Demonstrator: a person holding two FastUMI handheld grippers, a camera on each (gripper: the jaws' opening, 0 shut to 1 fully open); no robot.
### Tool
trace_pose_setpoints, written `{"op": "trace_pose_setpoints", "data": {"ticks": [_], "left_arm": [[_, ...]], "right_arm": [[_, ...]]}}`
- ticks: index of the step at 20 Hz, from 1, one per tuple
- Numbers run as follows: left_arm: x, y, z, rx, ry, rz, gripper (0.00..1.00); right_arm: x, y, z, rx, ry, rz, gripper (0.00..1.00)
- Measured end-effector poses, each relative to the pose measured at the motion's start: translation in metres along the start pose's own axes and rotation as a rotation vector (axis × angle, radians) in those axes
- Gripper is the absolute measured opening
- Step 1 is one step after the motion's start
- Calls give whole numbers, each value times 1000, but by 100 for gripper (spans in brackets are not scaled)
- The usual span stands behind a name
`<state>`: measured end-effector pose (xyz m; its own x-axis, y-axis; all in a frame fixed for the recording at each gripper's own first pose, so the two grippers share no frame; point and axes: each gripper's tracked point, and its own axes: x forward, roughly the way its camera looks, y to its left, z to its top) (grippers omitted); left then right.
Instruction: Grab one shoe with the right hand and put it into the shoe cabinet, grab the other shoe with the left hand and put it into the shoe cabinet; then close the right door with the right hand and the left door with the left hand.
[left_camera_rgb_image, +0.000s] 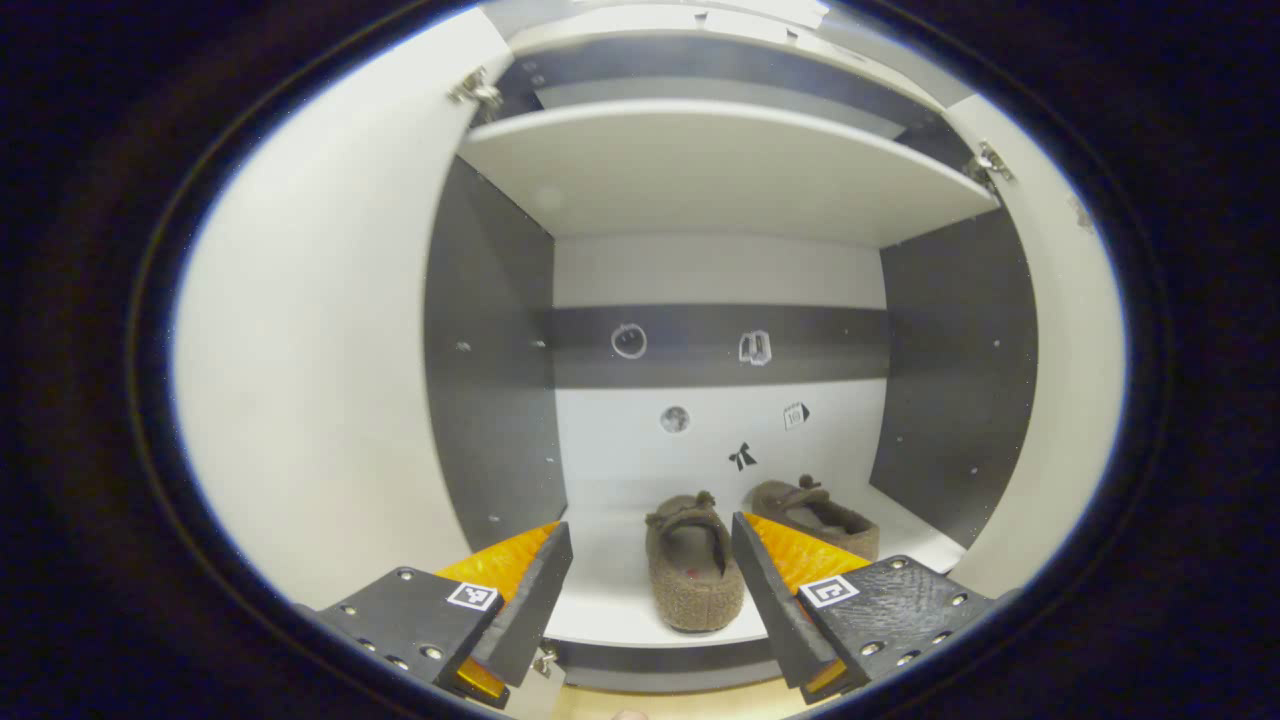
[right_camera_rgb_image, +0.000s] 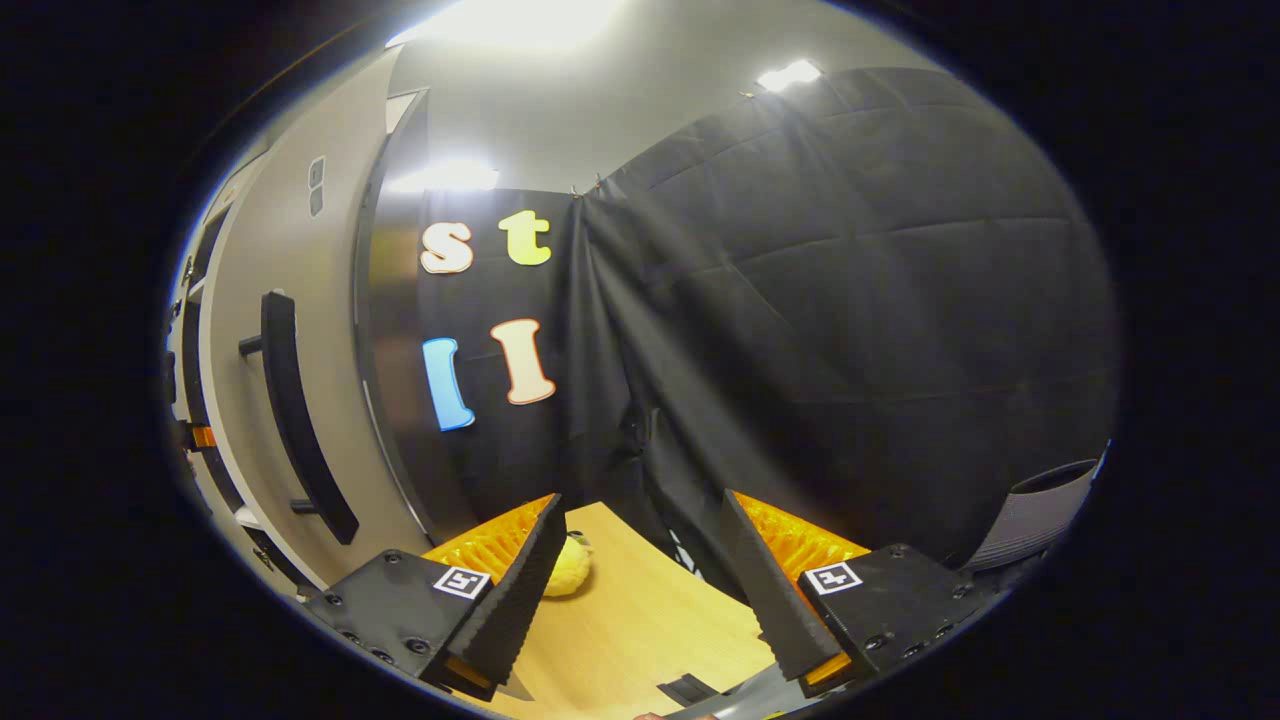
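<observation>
Left gripper (left_camera_rgb_image: 650, 590), right gripper (right_camera_rgb_image: 640, 590) — wedge-shaped ribbed jaws on dark screw-studded plates, each plate with a square black-white marker.

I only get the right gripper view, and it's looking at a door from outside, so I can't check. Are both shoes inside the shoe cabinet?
Observer: Yes. In the left gripper view, the nearer brown slipper and the farther brown slipper both sit on the bottom shelf.
Operator: Is the left gripper holding one?
Observer: No. The left gripper is open, with nothing between its fingers.
Operator: Is the left door shut?
Observer: No. The left door stands swung open beside the cabinet's inside.
</observation>
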<state>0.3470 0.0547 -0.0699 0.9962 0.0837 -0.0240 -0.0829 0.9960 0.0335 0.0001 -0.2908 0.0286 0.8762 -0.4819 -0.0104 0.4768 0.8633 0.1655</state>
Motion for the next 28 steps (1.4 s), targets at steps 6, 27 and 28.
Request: {"op": "trace_pose_setpoints", "data": {"ticks": [6,27,28], "left_arm": [[-67,10,-3,-43,-120,105,100],[-237,16,-92,-84,-18,337,93],[-239,18,-92,-82,-15,336,100]], "right_arm": [[35,35,18,-32,-6,194,98],[8,120,51,-110,-21,548,97],[7,123,50,-101,-15,539,97]]}}
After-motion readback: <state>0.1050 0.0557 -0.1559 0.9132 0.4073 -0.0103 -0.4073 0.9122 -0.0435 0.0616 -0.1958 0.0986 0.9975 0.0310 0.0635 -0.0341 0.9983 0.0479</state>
